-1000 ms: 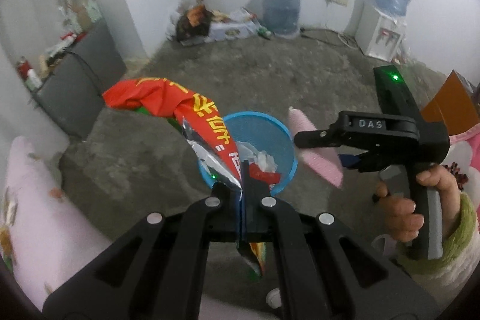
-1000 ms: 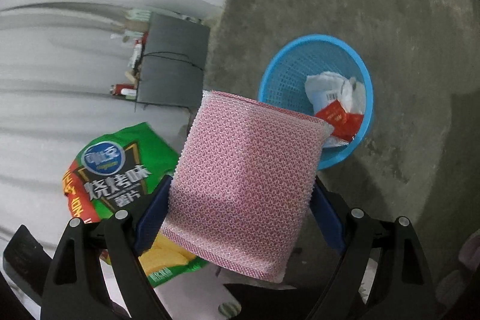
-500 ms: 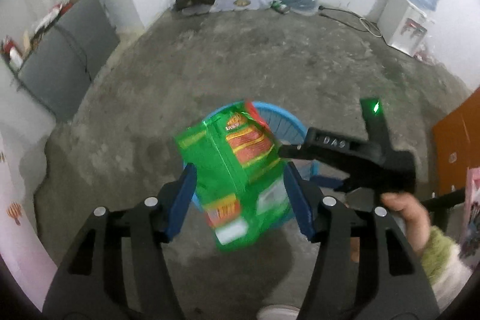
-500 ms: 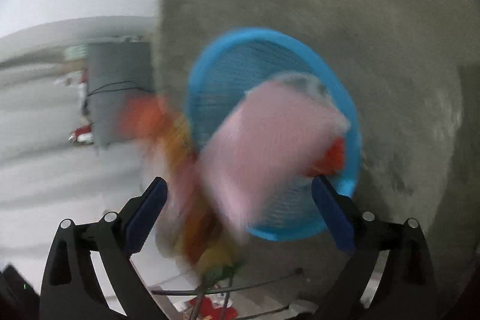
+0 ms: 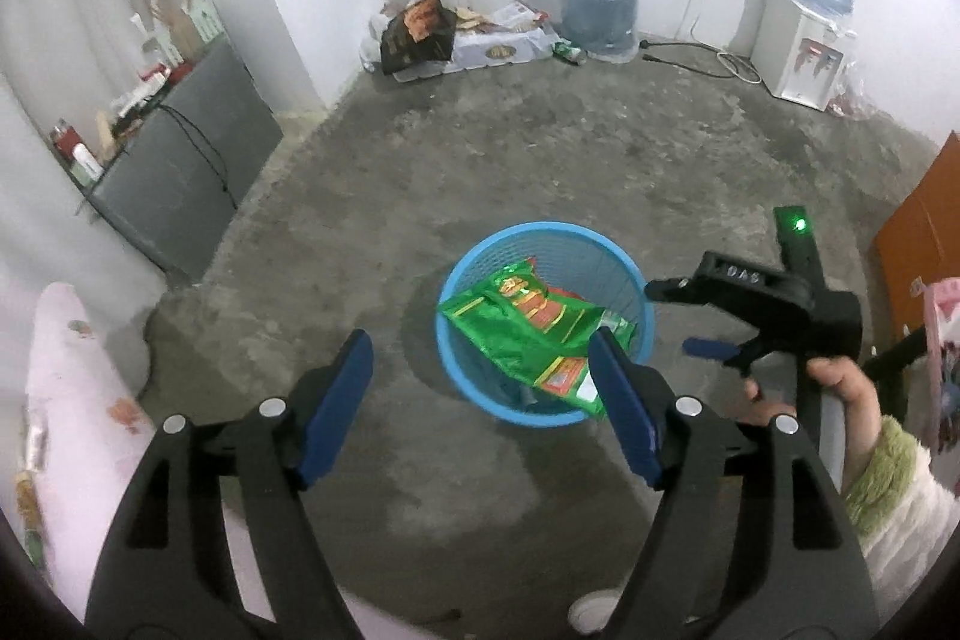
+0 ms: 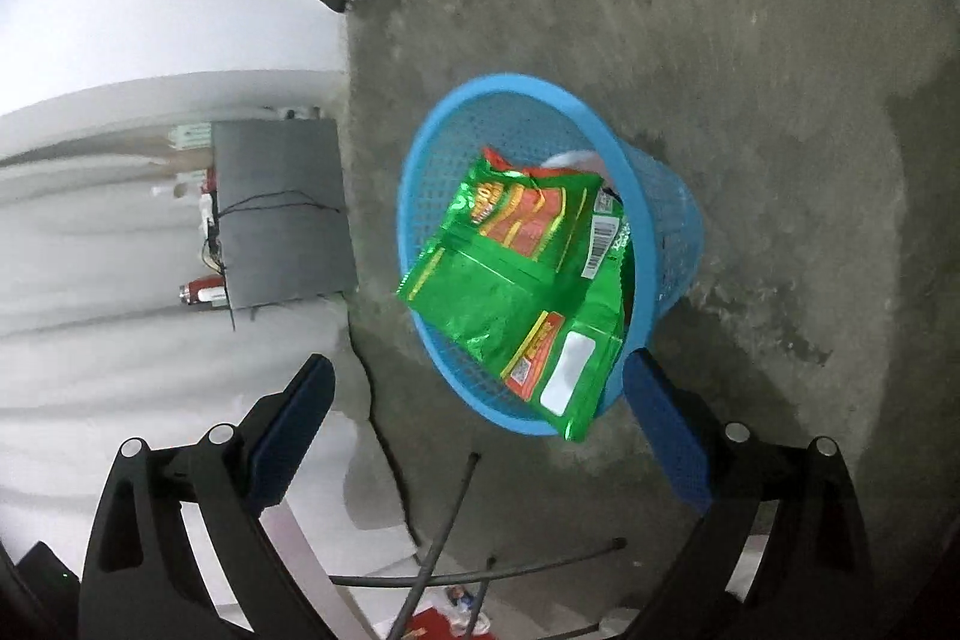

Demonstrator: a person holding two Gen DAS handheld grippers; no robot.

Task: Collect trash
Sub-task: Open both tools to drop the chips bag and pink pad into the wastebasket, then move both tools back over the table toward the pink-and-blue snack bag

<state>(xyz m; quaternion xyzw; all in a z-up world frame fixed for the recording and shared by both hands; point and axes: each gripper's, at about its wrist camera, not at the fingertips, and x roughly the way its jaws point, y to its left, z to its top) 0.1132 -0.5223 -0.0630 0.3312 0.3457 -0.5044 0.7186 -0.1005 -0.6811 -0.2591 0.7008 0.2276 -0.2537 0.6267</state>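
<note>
Between the blue pads of the left gripper (image 5: 480, 388) nothing is caught; its jaws are opening above the concrete floor (image 5: 510, 148). The right gripper (image 6: 480, 436) stands spread wide and empty too, held by a hand (image 5: 840, 394) in a fuzzy green cuff. Just beyond both, the green snack bag (image 6: 522, 274) lies across the mouth of the blue basket (image 6: 666, 226), its lower end hanging over the near rim, with white paper under it. By my reading, the drop into the basket is the step in hand and is nearly done. Next, the bag likely wants a nudge to settle fully inside, or the grippers turn away to seek more litter, perhaps the heap of wrappers (image 5: 420, 34) by the far wall.
</note>
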